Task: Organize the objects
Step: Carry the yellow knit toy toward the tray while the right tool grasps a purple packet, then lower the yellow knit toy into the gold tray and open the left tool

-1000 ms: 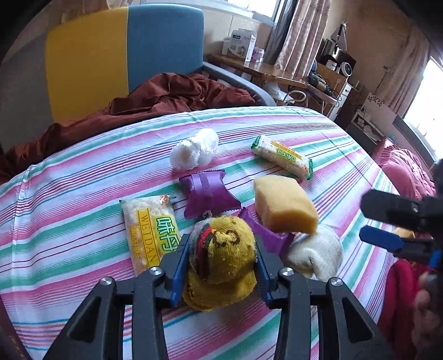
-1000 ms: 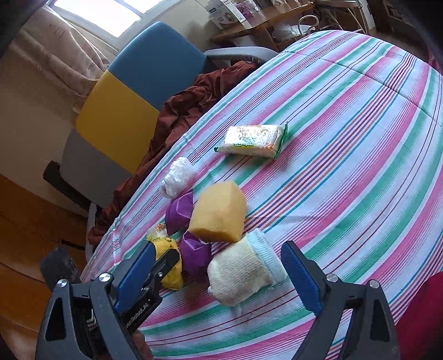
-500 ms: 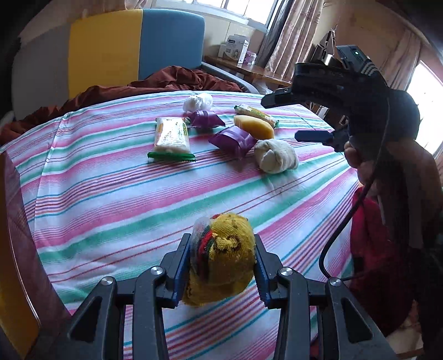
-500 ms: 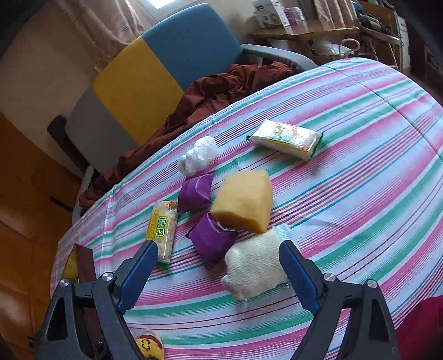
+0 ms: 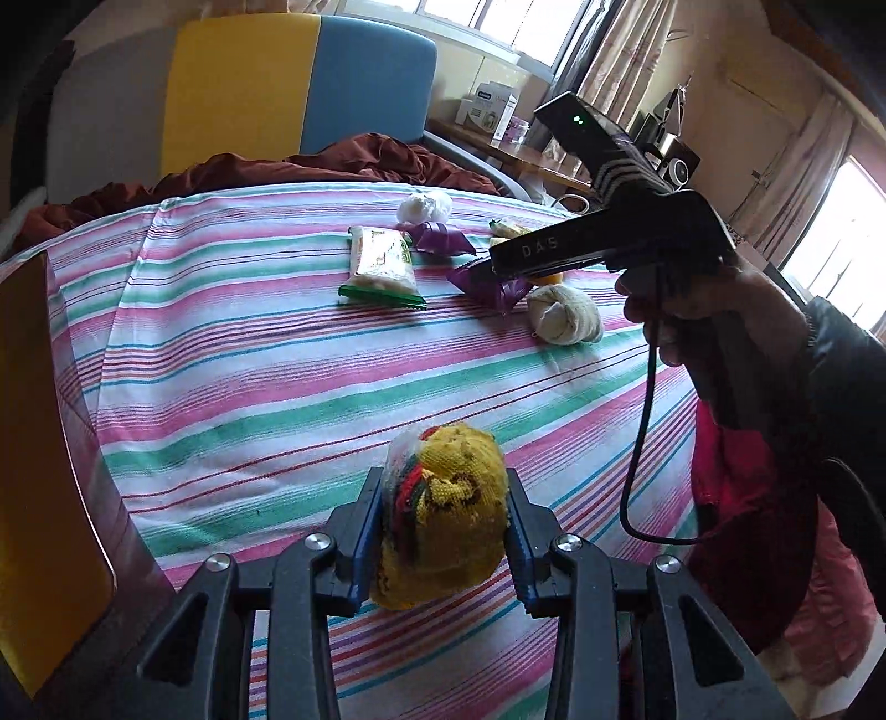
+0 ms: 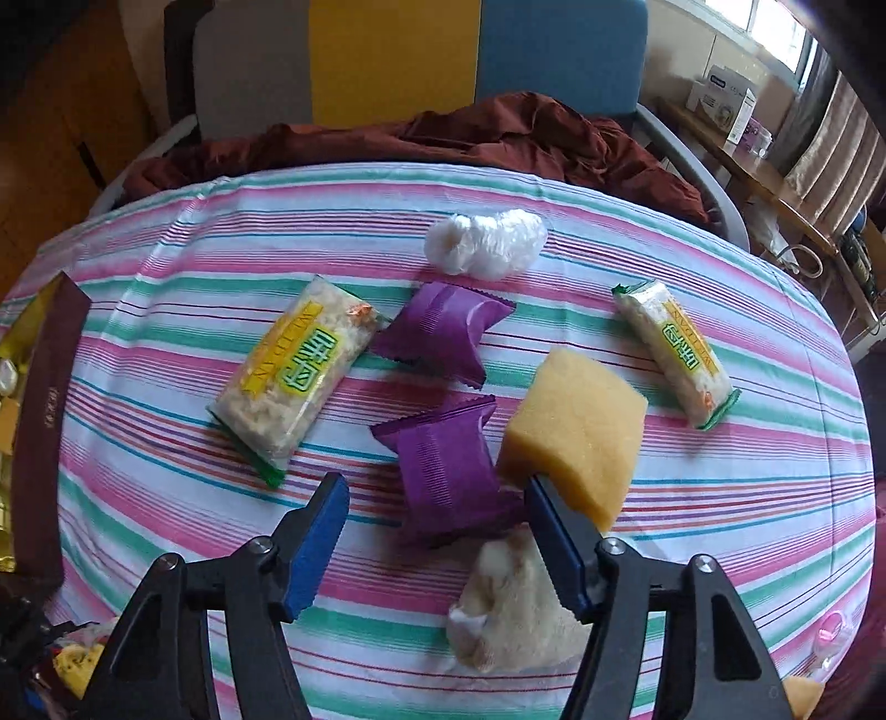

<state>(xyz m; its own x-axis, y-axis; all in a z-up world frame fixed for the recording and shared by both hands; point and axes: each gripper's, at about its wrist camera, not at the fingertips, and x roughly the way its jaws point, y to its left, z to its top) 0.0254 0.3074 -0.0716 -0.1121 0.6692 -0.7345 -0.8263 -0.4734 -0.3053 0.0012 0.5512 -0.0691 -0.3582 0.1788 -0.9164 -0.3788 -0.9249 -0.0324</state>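
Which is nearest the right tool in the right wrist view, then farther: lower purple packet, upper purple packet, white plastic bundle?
1. lower purple packet, between the right tool's fingertips.
2. upper purple packet, farther up the cloth.
3. white plastic bundle, farthest, near the far edge.

Daylight enters through windows (image 5: 515, 33) at the top of the left view and the top right corner of the right view, blown out to white. The striped cloth (image 6: 720, 498) is evenly lit, with soft shadows. Fisheye bending curves the bed's edges; corners darken. Nearest things look slightly soft.
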